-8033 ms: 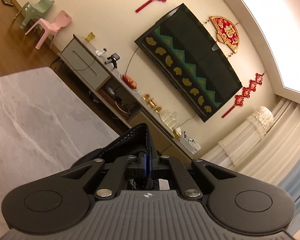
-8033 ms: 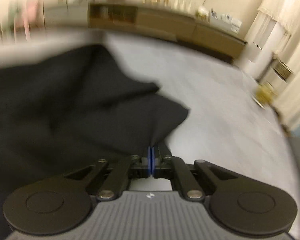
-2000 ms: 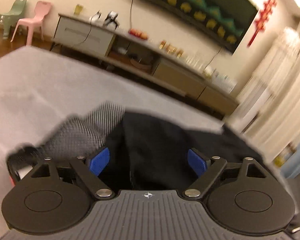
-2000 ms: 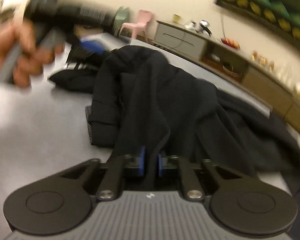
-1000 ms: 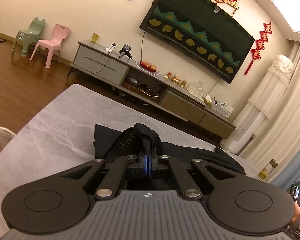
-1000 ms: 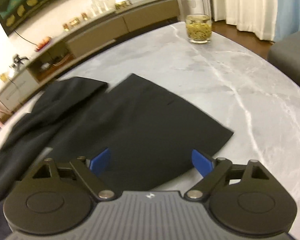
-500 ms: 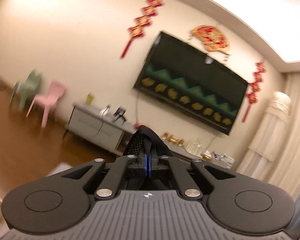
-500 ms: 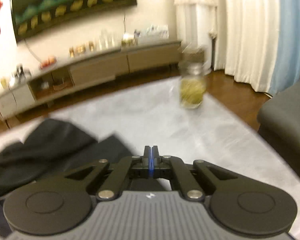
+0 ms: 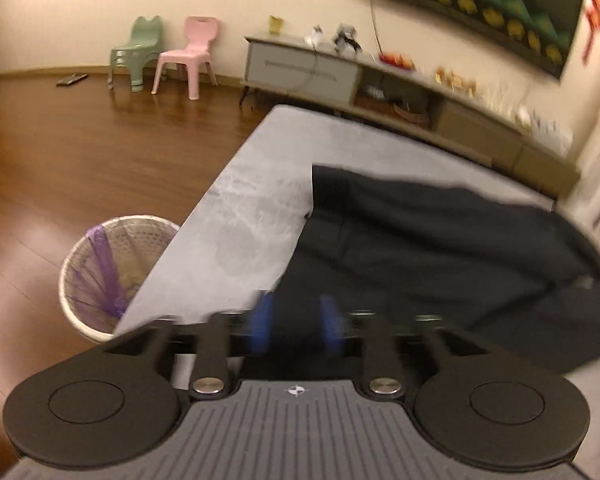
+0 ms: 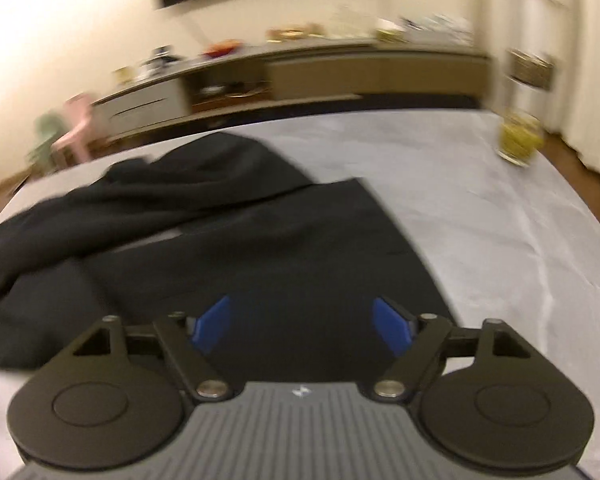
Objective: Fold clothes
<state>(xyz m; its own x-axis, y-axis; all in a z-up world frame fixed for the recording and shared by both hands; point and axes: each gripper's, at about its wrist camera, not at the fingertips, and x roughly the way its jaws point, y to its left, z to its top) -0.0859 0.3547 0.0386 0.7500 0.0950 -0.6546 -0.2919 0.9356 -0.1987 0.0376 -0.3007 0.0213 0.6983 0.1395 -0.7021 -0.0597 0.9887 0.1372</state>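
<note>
Left gripper (image 9: 296, 330) partly parted, blue pads blurred, nothing clearly held, poised over the near edge of the black garment (image 9: 440, 248). Right gripper (image 10: 304, 326) spread wide, empty, above the same black garment (image 10: 260, 248). Garment spread on the grey marble table (image 9: 260, 208), reaching toward its left edge. Beside the table on the floor, a white wastebasket (image 9: 112, 272). Far across the table from the garment, a glass jar (image 10: 520, 140).

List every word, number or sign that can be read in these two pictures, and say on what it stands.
No text can be read.
Small white emblem on the left gripper body: a mark, no letters.
Same emblem on the right gripper.
Red hanging wall ornament: too blurred.
</note>
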